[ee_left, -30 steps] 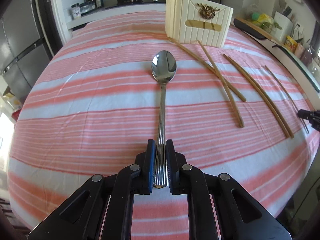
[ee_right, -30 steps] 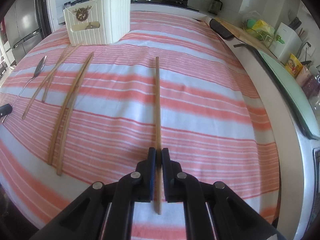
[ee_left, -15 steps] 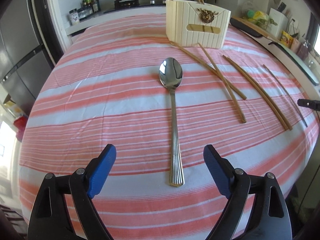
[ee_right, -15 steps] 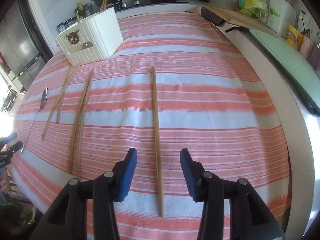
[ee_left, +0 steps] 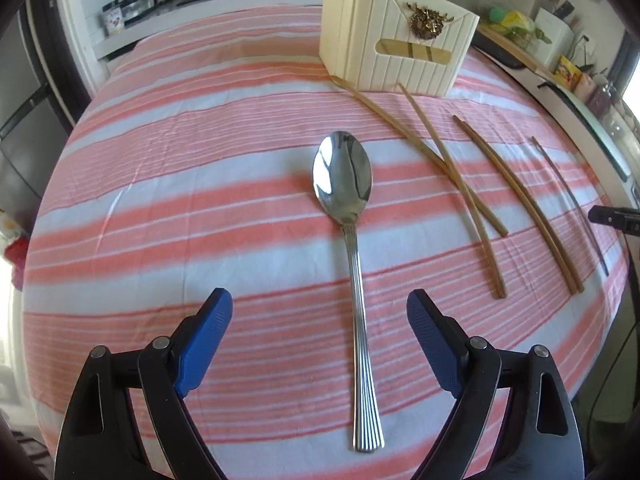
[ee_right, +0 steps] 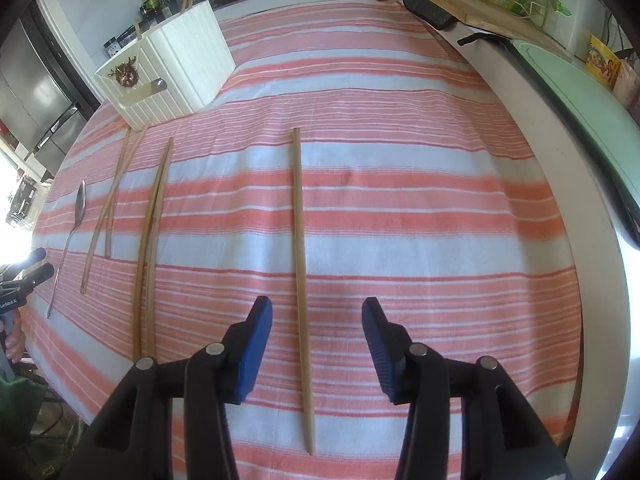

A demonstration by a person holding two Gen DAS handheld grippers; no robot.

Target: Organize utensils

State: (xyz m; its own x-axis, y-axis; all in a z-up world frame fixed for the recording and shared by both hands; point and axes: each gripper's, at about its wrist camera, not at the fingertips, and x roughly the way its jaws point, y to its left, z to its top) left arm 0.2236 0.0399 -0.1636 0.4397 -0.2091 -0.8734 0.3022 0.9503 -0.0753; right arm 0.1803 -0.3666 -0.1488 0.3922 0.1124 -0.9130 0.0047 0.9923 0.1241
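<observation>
Released since a second ago: both utensils, then clamped, now lying free between spread jaws.

Left wrist view — left hand-held gripper (ee_left: 319, 314) wide open, blue pads (ee_left: 204, 338) on either side of the spoon (ee_left: 352, 232) without touching it. Spoon flat on the striped cloth (ee_left: 180, 184) covering the surface, bowl up and pointing away, ribbed handle end nearest the camera, between the jaws. Beyond the spoon, a cream ribbed utensil box (ee_left: 394, 54) with a gold ornament on its front and chopstick tips poking out of its top. To the right of the spoon, two crossed chopsticks (ee_left: 448, 168) reaching up to the box, then a close-laid pair (ee_left: 520, 204), then a single thin one (ee_left: 568, 200) near the cloth's right edge. Tip of the right hand-held gripper (ee_left: 614, 216) just visible at the far right.

Right wrist view — right hand-held gripper (ee_right: 317, 318) also open, jaws astride the near part of a single chopstick (ee_right: 299, 264) lying straight on the cloth, not touching it. Further left, the close pair (ee_right: 150, 240), the crossed two (ee_right: 106, 216) and the spoon (ee_right: 72, 236) in turn; box (ee_right: 176, 70) at upper left. Black tips of the left hand-held gripper (ee_right: 36, 266) at the left edge, near the spoon's handle.
</observation>
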